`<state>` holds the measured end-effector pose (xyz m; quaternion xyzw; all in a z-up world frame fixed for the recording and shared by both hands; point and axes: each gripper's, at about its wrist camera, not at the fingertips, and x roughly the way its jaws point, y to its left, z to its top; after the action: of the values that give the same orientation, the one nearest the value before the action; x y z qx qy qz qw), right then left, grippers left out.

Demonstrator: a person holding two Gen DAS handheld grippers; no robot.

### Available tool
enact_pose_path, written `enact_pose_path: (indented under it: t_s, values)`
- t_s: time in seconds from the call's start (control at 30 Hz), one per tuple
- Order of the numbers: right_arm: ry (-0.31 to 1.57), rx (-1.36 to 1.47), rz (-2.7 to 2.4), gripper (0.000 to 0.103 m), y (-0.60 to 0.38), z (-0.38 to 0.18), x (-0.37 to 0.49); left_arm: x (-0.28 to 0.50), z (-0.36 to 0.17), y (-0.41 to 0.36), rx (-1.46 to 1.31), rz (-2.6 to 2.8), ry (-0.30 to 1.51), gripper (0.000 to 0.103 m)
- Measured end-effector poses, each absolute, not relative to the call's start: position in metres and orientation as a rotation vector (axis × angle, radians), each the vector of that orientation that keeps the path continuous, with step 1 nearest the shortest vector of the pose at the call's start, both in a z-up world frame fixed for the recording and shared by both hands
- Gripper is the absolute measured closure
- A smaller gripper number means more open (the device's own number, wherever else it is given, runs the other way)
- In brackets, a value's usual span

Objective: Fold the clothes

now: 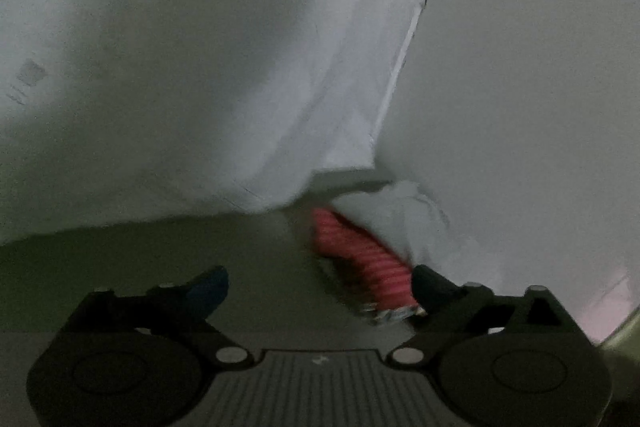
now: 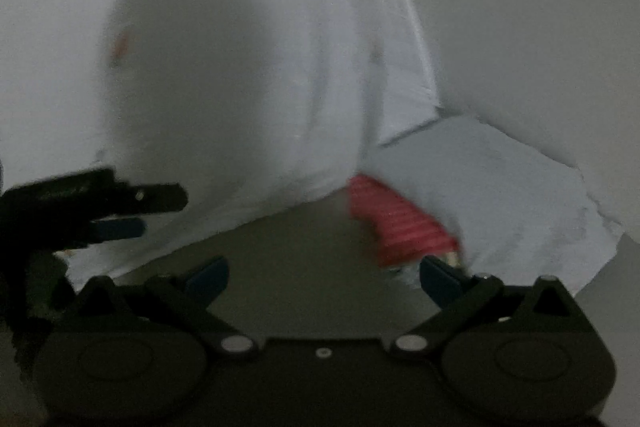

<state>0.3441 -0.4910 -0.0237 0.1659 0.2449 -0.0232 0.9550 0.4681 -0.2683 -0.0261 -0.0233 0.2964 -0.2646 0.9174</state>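
A white garment [image 1: 180, 87] lies spread on the table ahead of both grippers, blurred in both views; it also shows in the right wrist view [image 2: 240, 67]. Its red ribbed collar [image 1: 360, 255] sits at the near edge, close to my left gripper's right finger. The collar also shows in the right wrist view [image 2: 400, 223], just ahead of the right finger. My left gripper [image 1: 320, 283] is open and empty. My right gripper [image 2: 324, 275] is open and empty. The left gripper's fingers [image 2: 120, 211] show at the left of the right wrist view, over the garment's edge.
The grey-green table surface [image 1: 160, 267] lies bare between the gripper fingers and the garment's near edge. A folded part of the white cloth [image 2: 500, 195] lies at the right. A pale surface [image 1: 540, 67] fills the right side.
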Motion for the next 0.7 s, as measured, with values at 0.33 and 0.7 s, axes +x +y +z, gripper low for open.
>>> enact_pose_path:
  t_s: [0.33, 0.7]
  values:
    - [0.431, 0.234, 0.052, 0.000, -0.357, -0.009, 0.239, 0.263, 0.017, -0.113, 0.080, -0.388, 0.434, 0.000]
    - [0.480, 0.149, 0.161, 0.000, -0.230, -0.009, 0.124, 0.111, 0.016, 0.018, -0.110, -0.197, 0.403, 0.000]
